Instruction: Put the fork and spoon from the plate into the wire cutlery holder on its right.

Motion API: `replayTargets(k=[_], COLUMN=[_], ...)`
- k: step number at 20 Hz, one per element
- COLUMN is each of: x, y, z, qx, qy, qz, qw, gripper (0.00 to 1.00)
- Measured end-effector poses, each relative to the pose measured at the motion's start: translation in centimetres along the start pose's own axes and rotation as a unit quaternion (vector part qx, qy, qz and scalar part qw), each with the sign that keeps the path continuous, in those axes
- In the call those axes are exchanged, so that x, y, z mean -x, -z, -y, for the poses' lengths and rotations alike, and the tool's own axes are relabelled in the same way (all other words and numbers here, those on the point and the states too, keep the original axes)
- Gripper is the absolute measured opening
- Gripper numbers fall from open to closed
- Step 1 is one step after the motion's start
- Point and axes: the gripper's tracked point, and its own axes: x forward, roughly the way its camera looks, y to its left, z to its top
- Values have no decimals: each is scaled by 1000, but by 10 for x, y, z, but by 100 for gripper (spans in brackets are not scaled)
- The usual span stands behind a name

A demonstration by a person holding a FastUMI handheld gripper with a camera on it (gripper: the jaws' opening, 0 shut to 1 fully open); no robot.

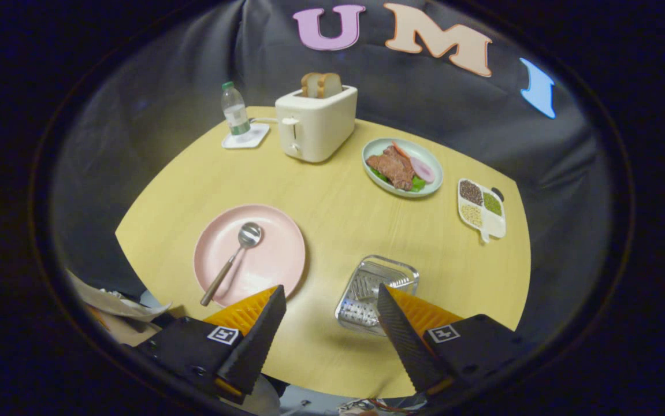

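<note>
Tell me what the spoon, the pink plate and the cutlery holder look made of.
Spoon: shiny metal bowl, handle a matte brownish tone, possibly wood. Plate: smooth matte pink, plastic or ceramic, unclear which. Cutlery holder: bright perforated metal with glints. The gripper hangs open above the table.

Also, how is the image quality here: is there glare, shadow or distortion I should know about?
In the gripper view, the fisheye lens bends the round table edge; glare brightens the wood between the open gripper fingers and glints on the wire cutlery holder; the pink plate and spoon look sharp, while the corners fall dark.
</note>
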Motion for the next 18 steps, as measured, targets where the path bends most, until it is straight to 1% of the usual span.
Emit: replayTargets(k=[4, 5, 9, 13, 18], x=[7, 8, 4, -9, -45], y=[-15, -17, -14, -16, 2], z=[-33, -41, -62, -91, -116], qx=[-16, -20, -32, -46, -57], qy=[7, 8, 35, 31, 36], qz=[71, 82, 114, 160, 153], qw=[997, 996, 992, 986, 986], gripper=[100, 100, 100, 100, 100])
